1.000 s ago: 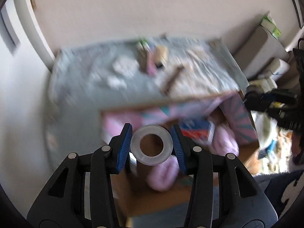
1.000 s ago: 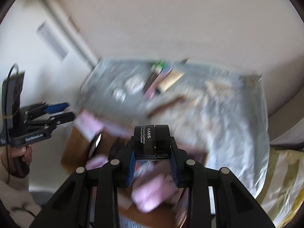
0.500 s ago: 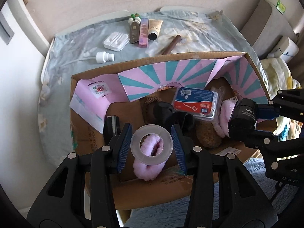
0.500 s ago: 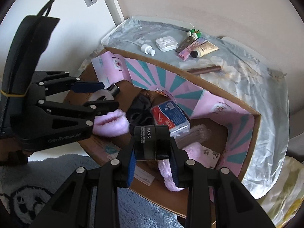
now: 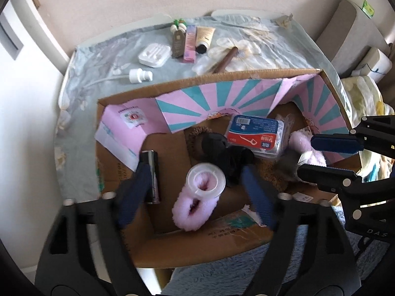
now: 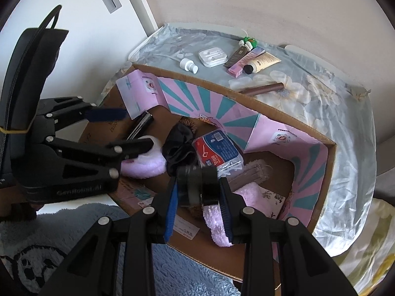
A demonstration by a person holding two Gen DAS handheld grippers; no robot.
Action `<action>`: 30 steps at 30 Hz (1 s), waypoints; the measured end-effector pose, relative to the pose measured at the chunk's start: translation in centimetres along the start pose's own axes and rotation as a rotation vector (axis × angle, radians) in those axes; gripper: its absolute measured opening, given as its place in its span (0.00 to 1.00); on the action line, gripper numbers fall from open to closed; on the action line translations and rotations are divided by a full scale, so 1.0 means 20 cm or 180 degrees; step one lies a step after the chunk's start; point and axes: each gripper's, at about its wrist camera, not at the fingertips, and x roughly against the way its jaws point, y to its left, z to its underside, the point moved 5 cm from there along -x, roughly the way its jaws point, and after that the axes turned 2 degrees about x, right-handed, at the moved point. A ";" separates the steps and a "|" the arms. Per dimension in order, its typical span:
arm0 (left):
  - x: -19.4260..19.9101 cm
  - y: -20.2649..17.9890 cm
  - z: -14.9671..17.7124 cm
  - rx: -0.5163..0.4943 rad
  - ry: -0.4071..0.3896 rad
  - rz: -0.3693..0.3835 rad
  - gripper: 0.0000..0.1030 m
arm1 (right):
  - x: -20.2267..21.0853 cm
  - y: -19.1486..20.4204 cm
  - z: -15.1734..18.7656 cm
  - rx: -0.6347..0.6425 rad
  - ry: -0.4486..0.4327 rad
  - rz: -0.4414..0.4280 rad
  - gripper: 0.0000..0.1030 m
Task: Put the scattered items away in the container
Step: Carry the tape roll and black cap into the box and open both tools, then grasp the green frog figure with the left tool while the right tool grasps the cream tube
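The open cardboard box [image 5: 209, 77] with pink and teal flaps sits below both grippers. My left gripper [image 5: 195, 180] is opening, its blurred jaws spread wide. The clear tape roll [image 5: 206, 178] hangs free between them, touching neither pad, just over a pink fluffy slipper [image 5: 195, 209]. My right gripper [image 6: 198, 192] has its jaws narrowly apart. The black cream jar [image 6: 197, 185] is blurred and tilted there. In the left wrist view the jar [image 5: 287, 165] shows as a grey smear past the right gripper's fingertips [image 5: 303, 170], loose over the box.
The box holds a floss pick pack [image 5: 256, 138], a black scrunchie [image 5: 222, 153] and a black tube [image 5: 151, 172]. On the table behind lie a white case [image 5: 154, 55], a pump head [image 5: 140, 76], cosmetic tubes [image 5: 190, 43] and a brown stick [image 5: 226, 59]. A blue rug [image 5: 222, 271] lies in front.
My left jaws have sprung apart and let go of the tape roll, which drops toward the slipper. The black jar has slid out of the right grip. Both hands came over the box.
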 end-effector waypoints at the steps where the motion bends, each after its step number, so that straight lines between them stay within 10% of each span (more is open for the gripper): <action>1: 0.00 0.00 -0.01 -0.0011 -0.0018 -0.0018 0.83 | 0.00 0.00 0.00 0.0000 -0.0002 0.0012 0.31; 30: 0.20 0.39 -0.39 0.0317 -0.0425 -0.0468 0.91 | 0.27 -0.33 -0.31 -0.0307 -0.0572 0.0295 0.38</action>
